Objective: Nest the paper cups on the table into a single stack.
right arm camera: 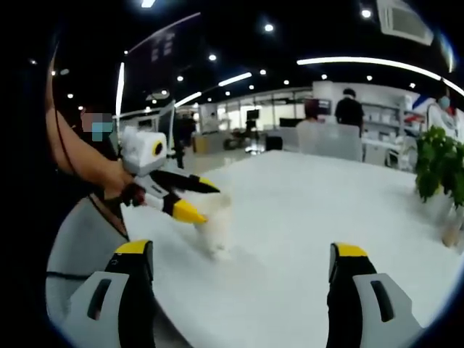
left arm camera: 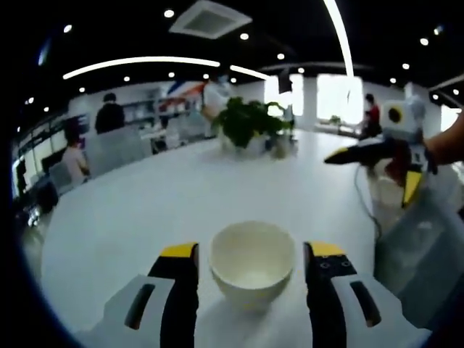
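In the left gripper view, a white paper cup (left arm camera: 252,262) stands upright on the white worktop (left arm camera: 145,210), its open mouth facing up. It sits between the two yellow-tipped jaws of the left gripper (left arm camera: 252,254), which stand apart on either side of it; a narrow gap shows on each side, so they are not touching the cup. Further back on the worktop a potted plant (left arm camera: 250,123) stands near the far edge. At the right of this view the right gripper (left arm camera: 377,170) is held in a person's hand (left arm camera: 444,145) above the worktop, its jaws spread apart with nothing between them.

In the right gripper view, the right gripper's (right arm camera: 243,254) own jaws rise wide apart with bare worktop (right arm camera: 304,210) between them. The left gripper (right arm camera: 196,199) comes in from the left, held by a hand (right arm camera: 116,177), its jaws on either side of the blurred cup (right arm camera: 215,228) near the worktop's edge. The plant (right arm camera: 438,167) shows at the right. People stand in the office behind.
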